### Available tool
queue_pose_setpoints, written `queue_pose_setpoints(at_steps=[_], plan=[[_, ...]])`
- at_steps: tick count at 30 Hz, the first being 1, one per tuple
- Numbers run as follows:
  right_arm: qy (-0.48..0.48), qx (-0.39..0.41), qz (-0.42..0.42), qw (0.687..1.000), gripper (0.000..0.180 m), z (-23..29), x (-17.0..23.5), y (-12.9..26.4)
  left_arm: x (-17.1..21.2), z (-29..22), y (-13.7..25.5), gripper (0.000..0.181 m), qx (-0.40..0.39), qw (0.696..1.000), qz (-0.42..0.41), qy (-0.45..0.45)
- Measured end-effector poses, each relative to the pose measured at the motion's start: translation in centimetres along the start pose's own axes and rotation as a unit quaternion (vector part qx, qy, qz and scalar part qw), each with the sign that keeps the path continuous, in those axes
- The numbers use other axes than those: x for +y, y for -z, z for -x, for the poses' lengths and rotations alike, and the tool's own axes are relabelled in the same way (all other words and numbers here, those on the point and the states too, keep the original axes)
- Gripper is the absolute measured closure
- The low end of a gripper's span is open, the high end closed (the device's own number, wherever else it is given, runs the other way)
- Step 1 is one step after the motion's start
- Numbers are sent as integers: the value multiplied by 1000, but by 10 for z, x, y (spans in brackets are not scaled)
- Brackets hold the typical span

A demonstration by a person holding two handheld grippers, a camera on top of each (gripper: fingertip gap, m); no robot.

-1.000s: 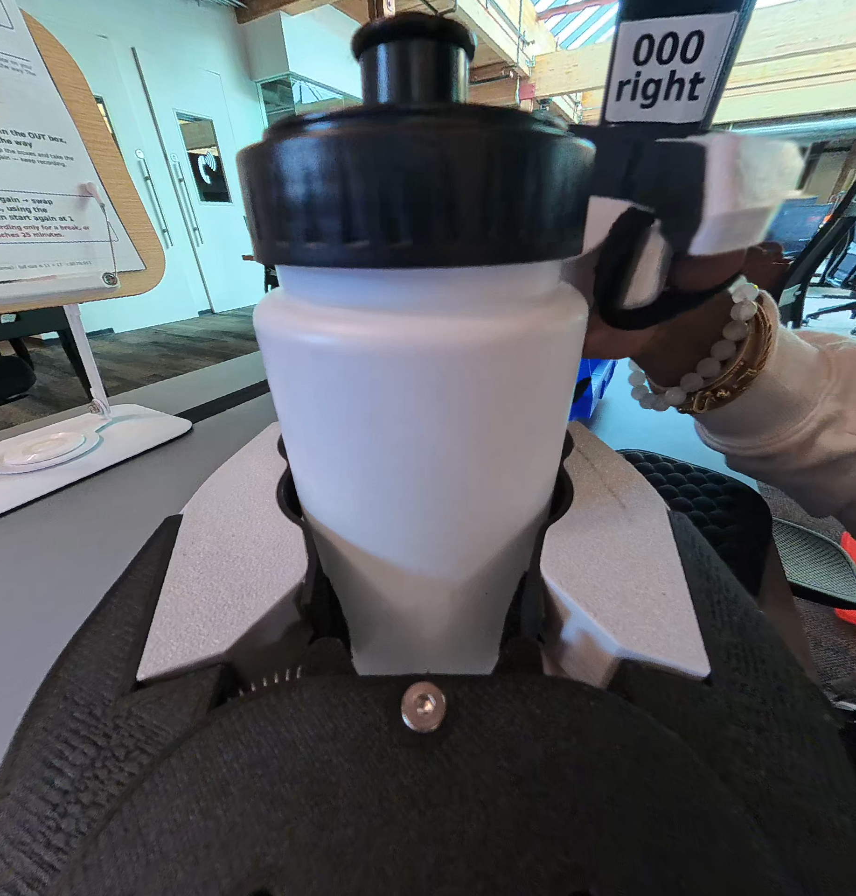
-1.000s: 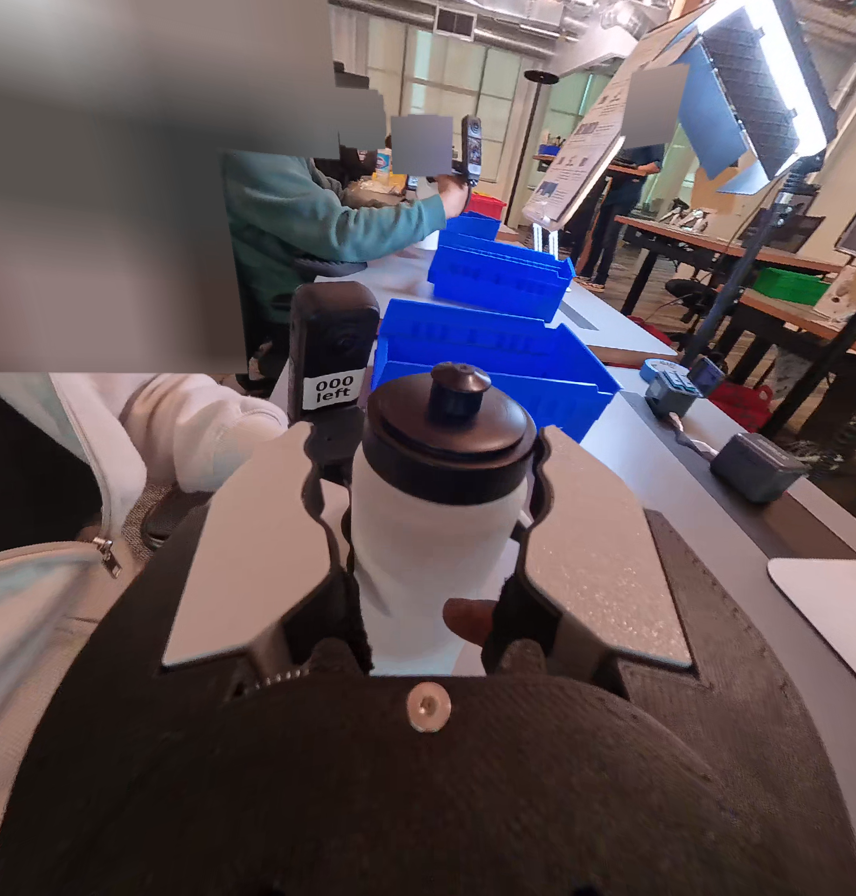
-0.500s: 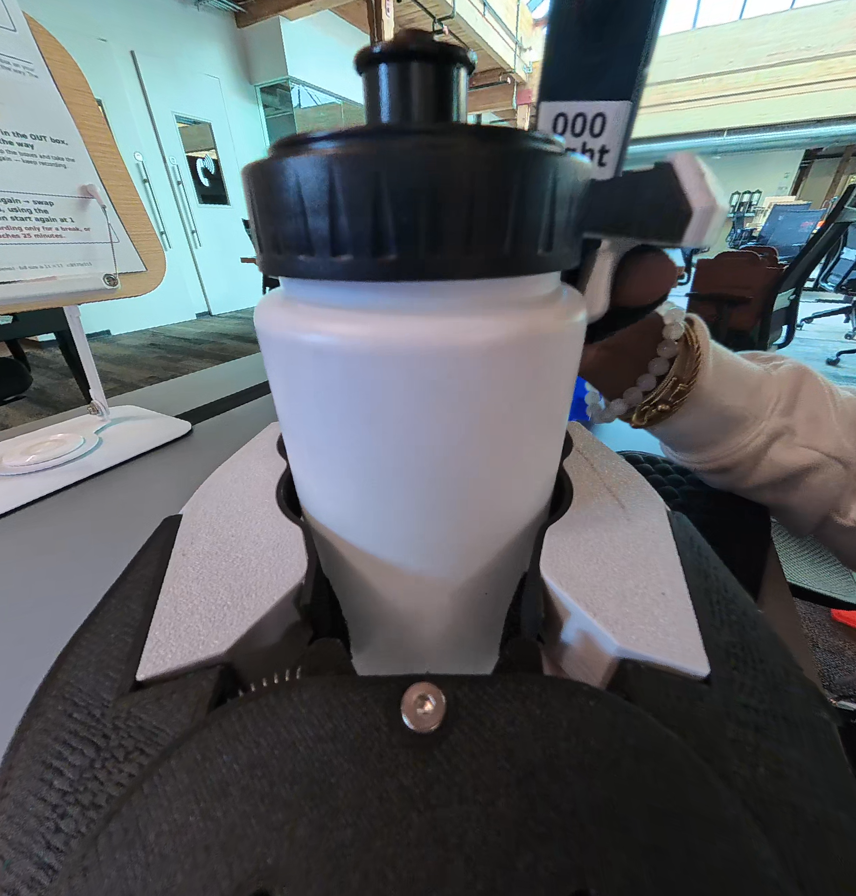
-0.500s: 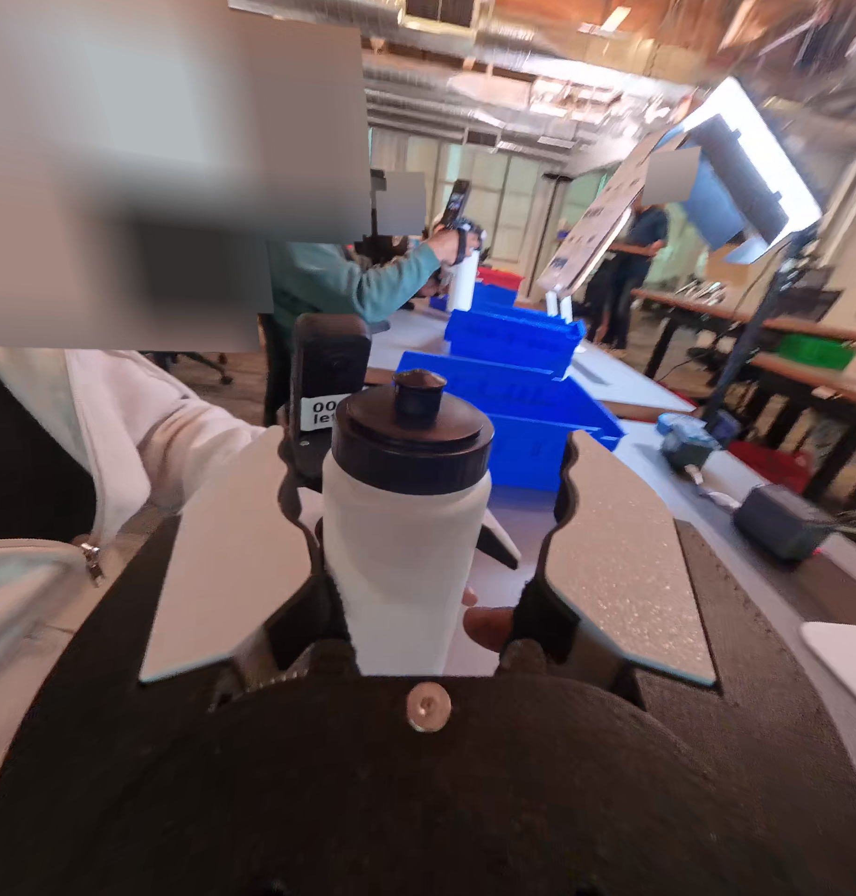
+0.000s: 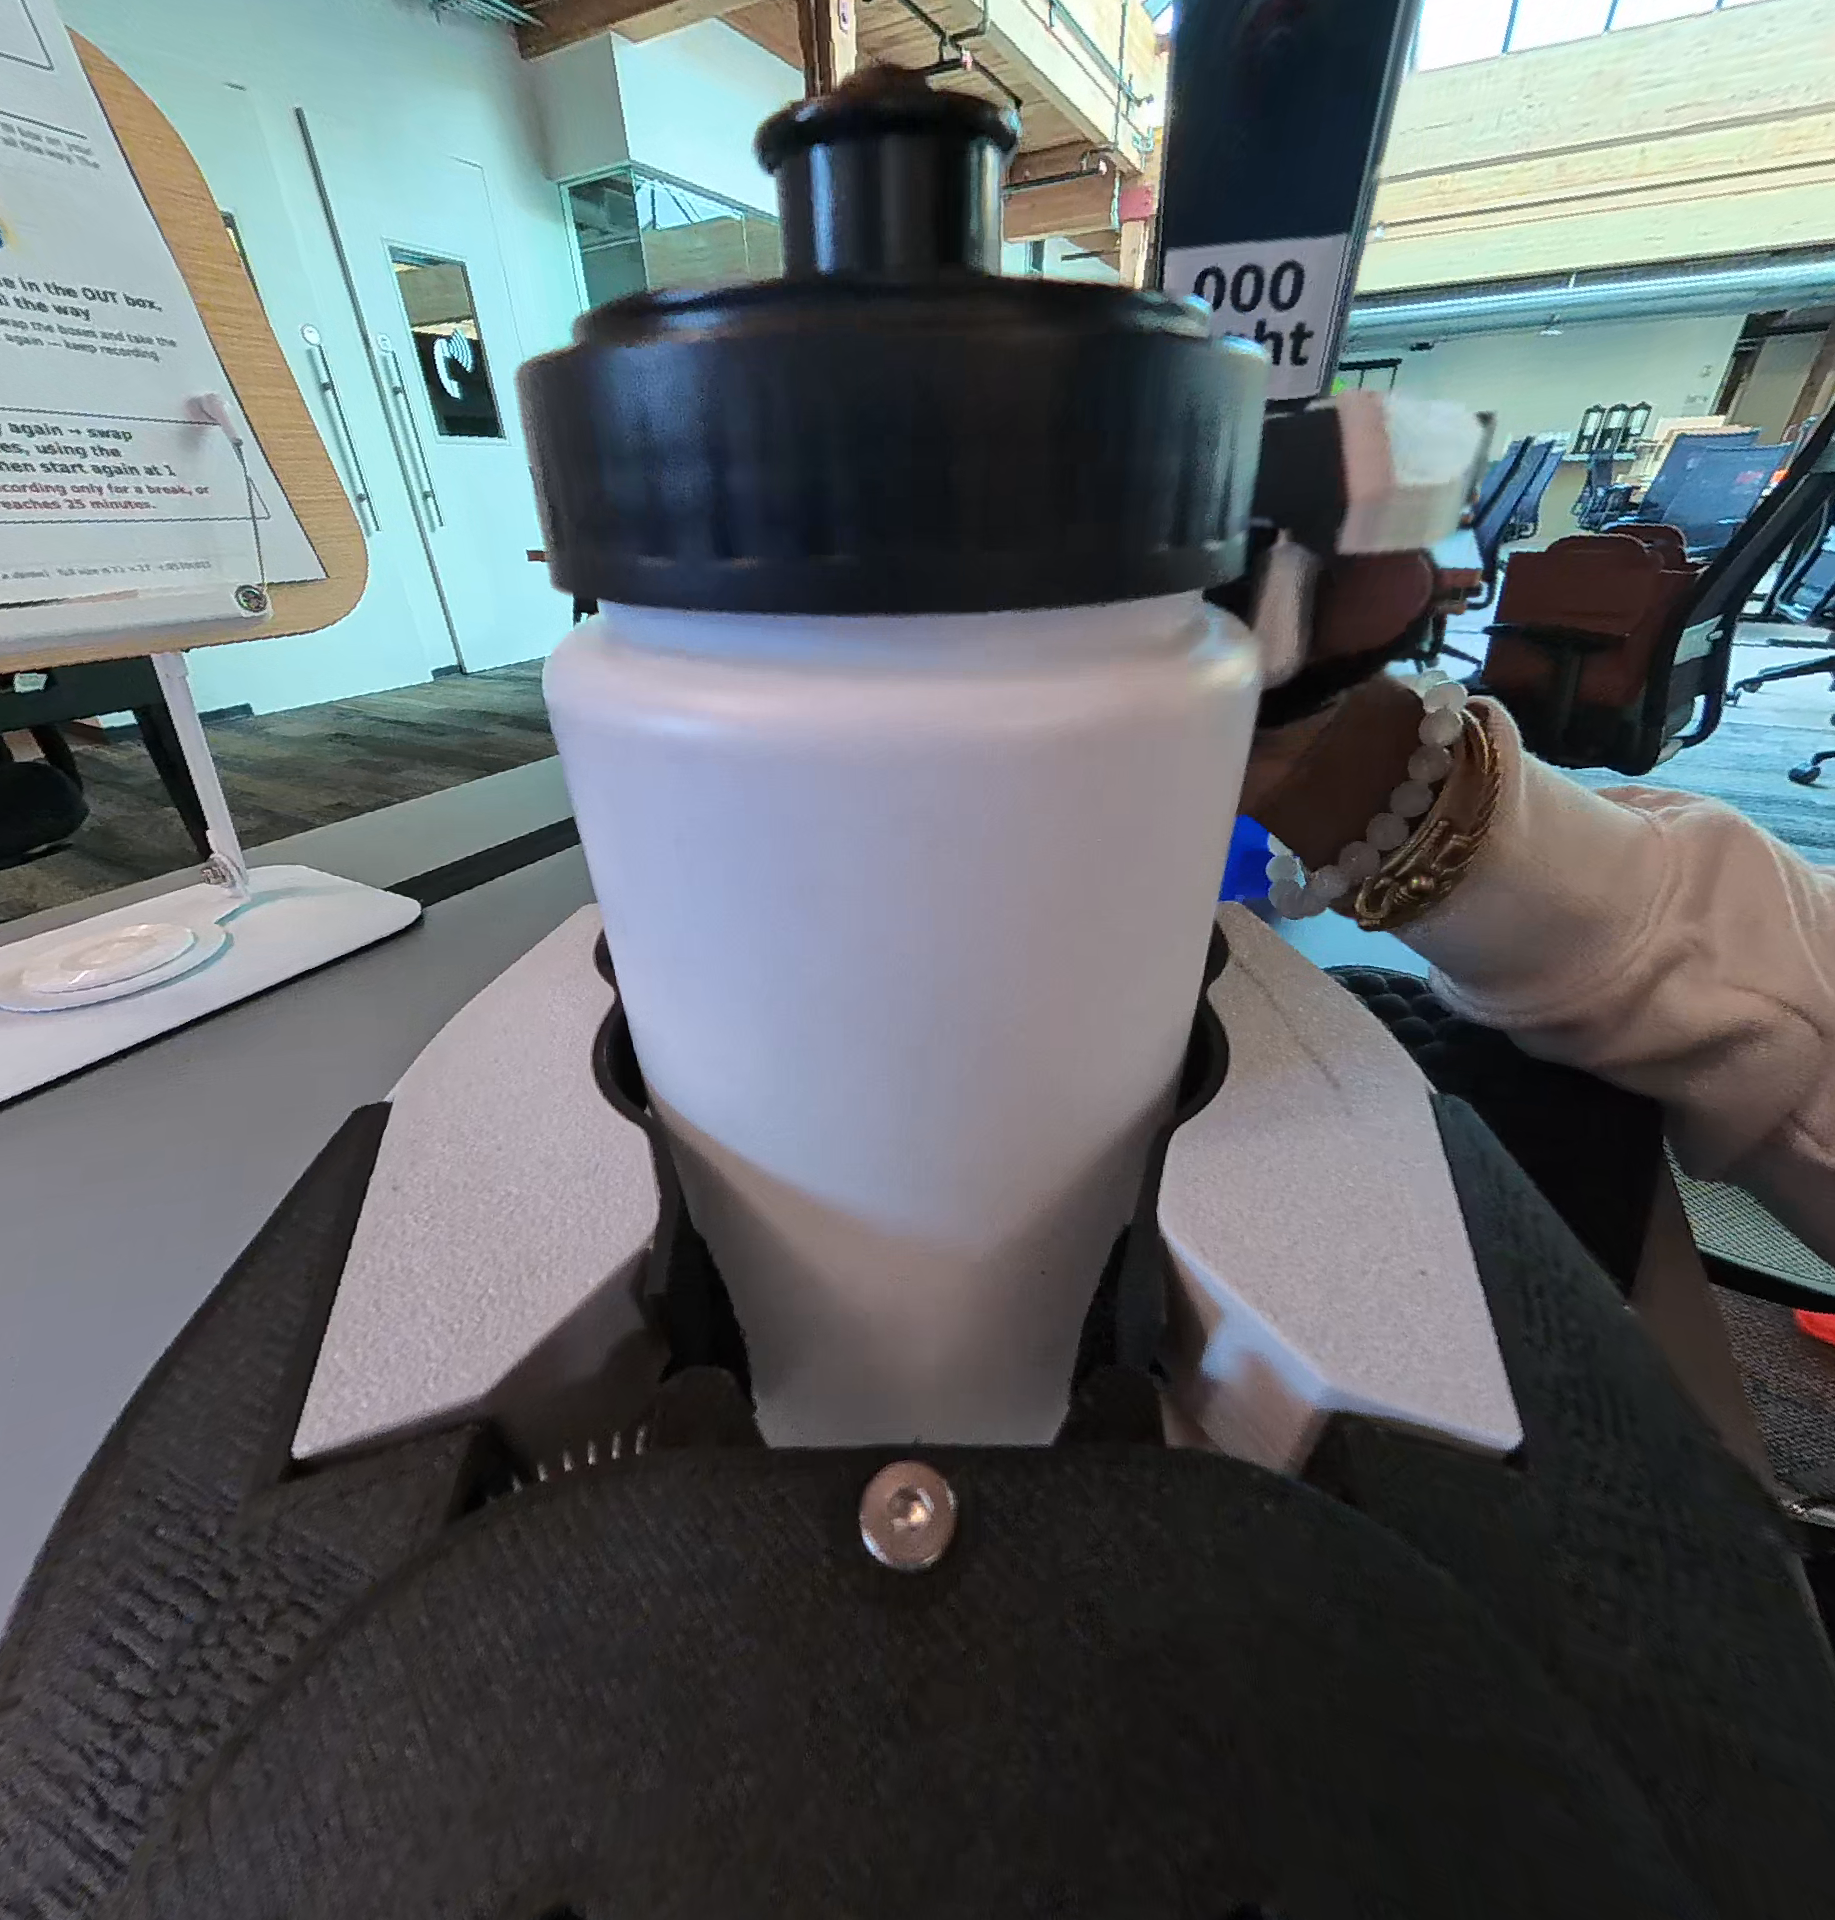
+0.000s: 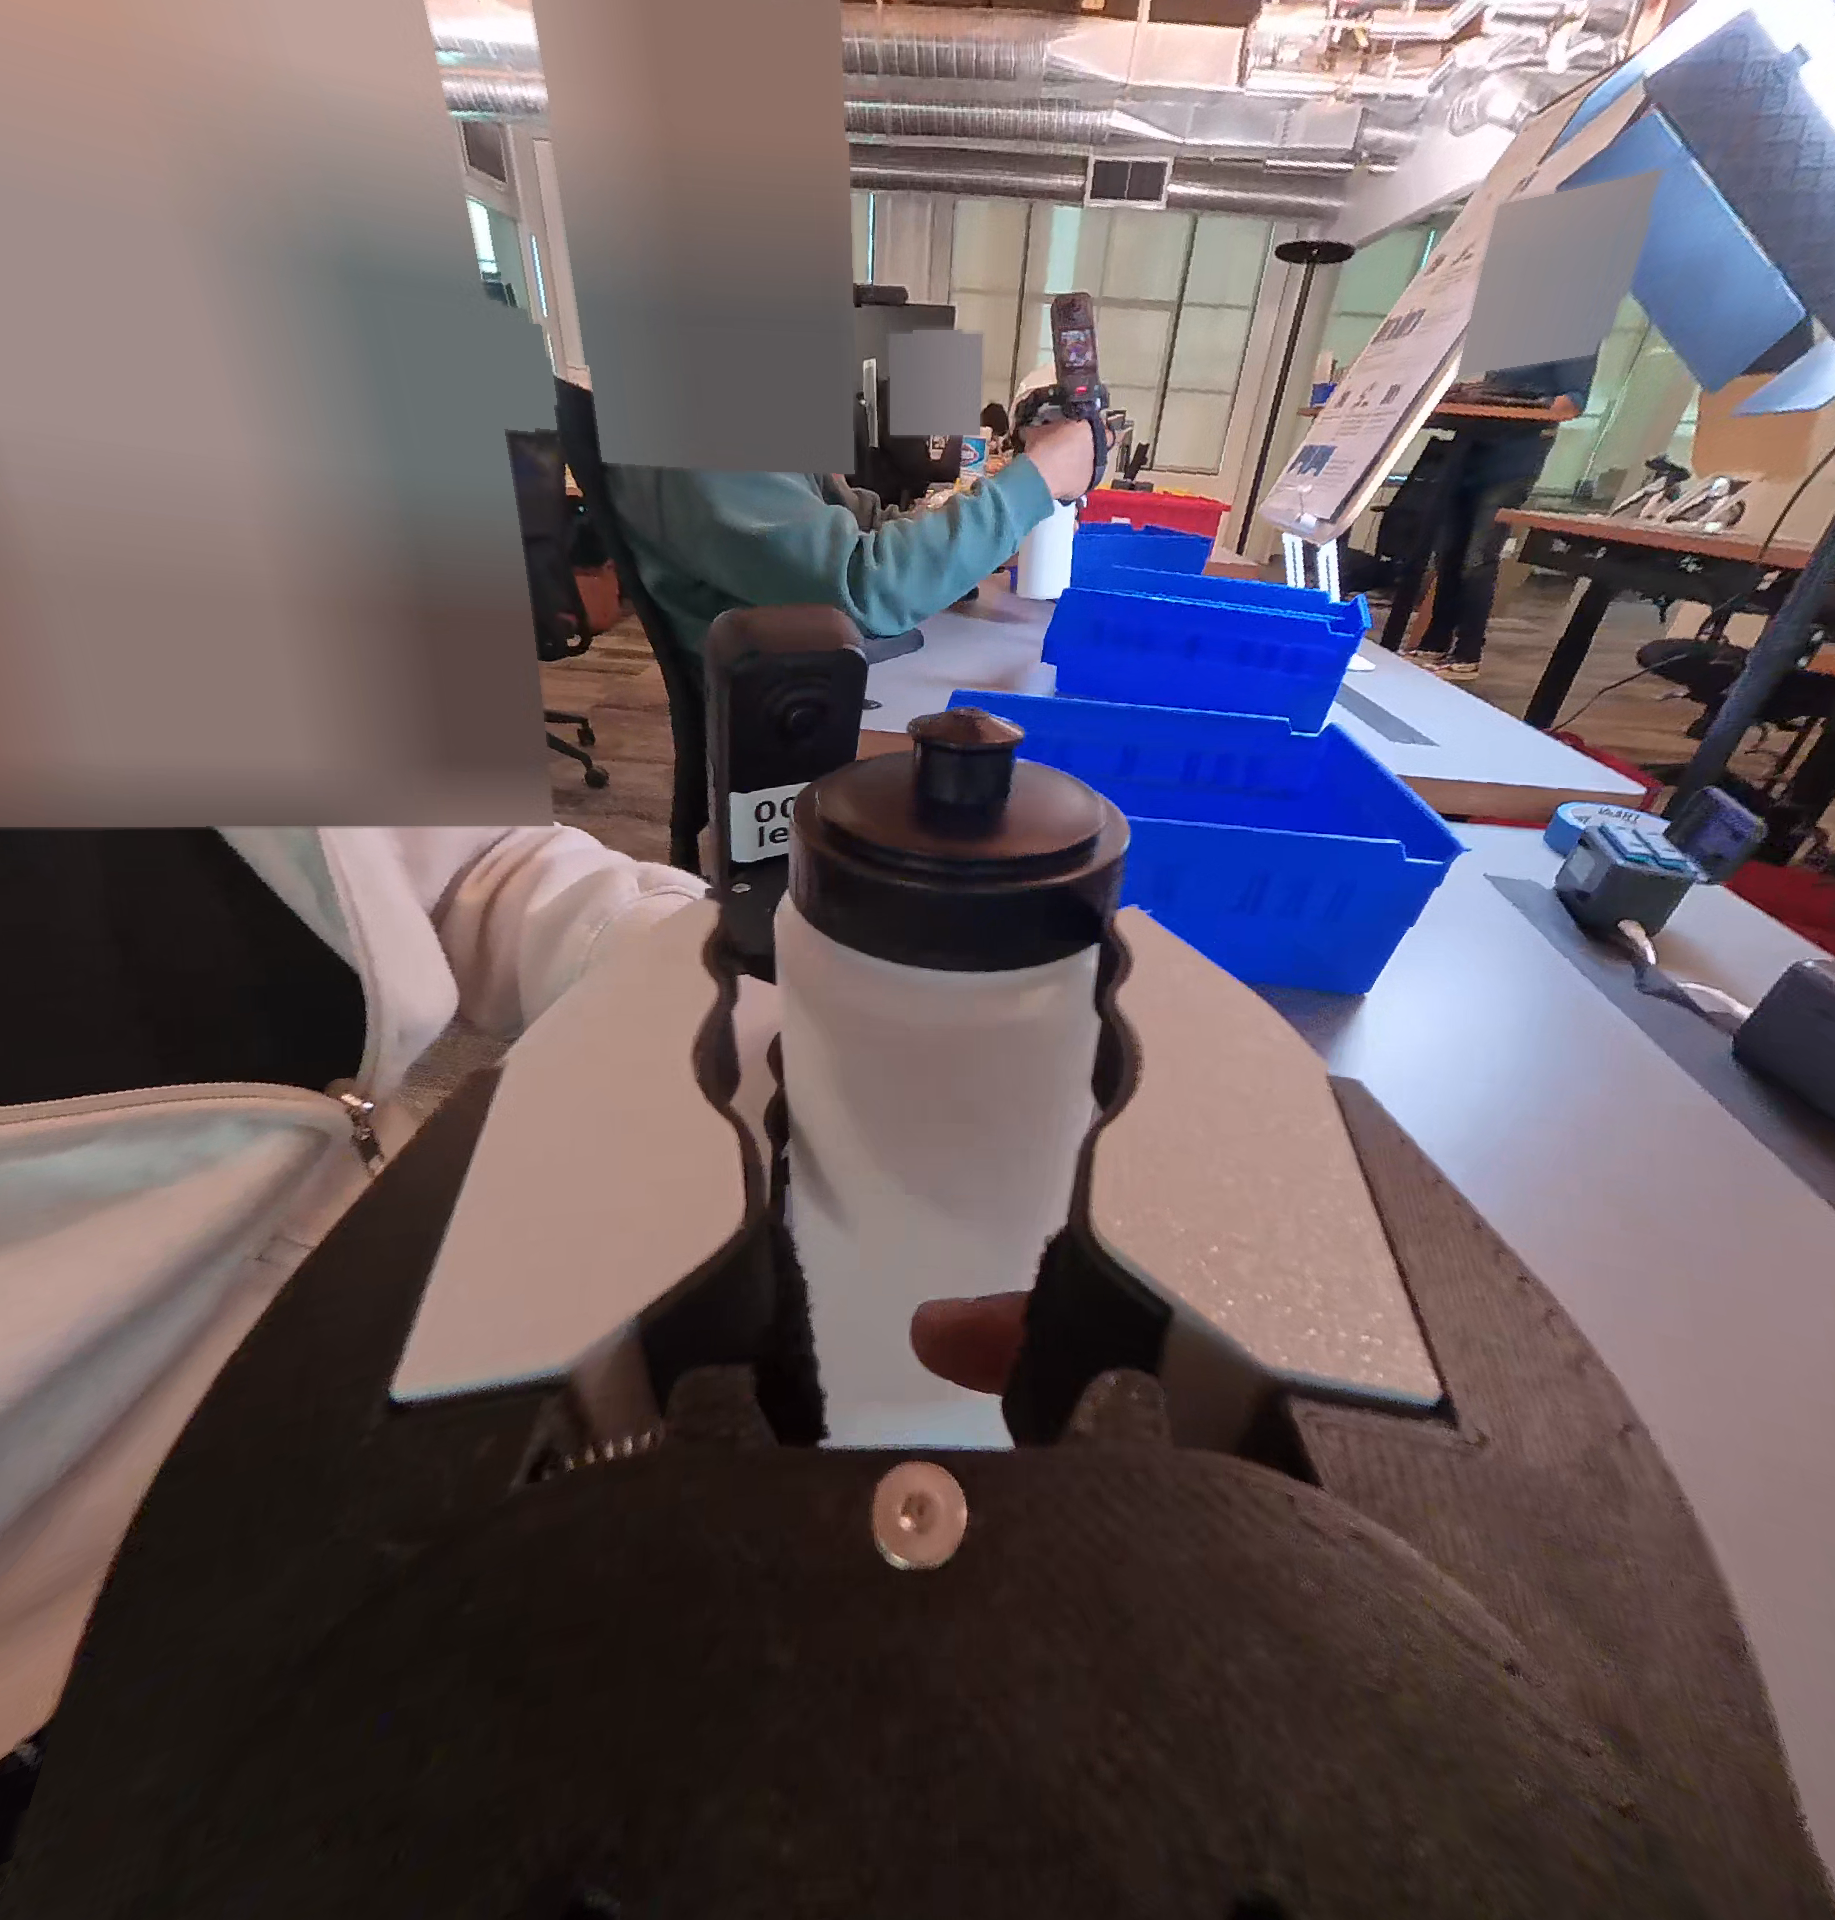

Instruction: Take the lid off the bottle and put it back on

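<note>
Each camera sits just behind its own two grey fingers and looks forward along them. Both look, from very close, at one tall white plastic bottle with a black ribbed lid (seen from different sides) between the fingers.

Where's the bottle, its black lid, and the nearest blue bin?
bottle [image 5: 897, 914], left wrist view, on its white body.
lid [image 5: 892, 457], left wrist view, on its ribbed side.
blue bin [image 6: 1277, 894], right wrist view, on its near wall.

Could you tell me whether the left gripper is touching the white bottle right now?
Touching. The left wrist view shows the left gripper closed on the white bottle, both fingers pressed against its lower sides with no gap.
</note>
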State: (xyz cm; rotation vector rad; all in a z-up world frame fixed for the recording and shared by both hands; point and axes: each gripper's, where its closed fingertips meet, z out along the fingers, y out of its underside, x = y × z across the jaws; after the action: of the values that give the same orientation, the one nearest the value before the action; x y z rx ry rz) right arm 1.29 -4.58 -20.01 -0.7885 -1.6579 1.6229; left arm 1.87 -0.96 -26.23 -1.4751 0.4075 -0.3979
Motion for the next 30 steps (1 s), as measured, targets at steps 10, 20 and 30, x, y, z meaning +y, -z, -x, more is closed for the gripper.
queue_pose_setpoints(at_steps=[10, 20, 30], plan=[[-21, 8, -148, 989, 107, -13, -24, 15, -1, -7, 0, 80, 27, 1000, -4, 4], [11, -10, -29, 999, 103, 8, -11, -4, 0, -13, -1, 80, 34, 999, -2, 1], [22, -7, -114, 993, 100, -3, -22, 20, -2, -16, 0, 80, 59, 998, -9, 7]])
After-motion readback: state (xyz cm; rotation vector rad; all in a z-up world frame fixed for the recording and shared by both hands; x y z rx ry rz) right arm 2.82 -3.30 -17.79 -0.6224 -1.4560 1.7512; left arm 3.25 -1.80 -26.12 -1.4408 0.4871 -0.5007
